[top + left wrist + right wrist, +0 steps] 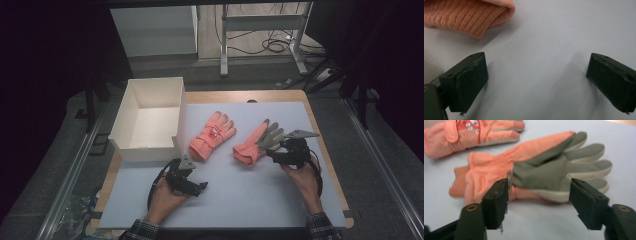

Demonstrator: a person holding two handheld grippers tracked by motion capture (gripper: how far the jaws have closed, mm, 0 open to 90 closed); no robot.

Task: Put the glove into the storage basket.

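Two orange gloves lie on the pale mat. The left glove (212,134) is back up, with a strap and a printed patch (469,130). The right glove (255,142) is palm up, showing its grey palm (549,170). My right gripper (274,147) is at that glove's finger side. In the right gripper view its jaws (539,188) stand open on either side of the palm's near edge, their tips at the fabric without squeezing it. My left gripper (200,187) rests low on the mat with wide-open, empty jaws (536,65). A ribbed orange cuff (471,17) lies just beyond them.
An open white box (150,145) stands on the table's left side, close to the left glove and the left gripper. The pale mat (240,200) covers a wooden table. Desk legs and cables are on the floor behind.
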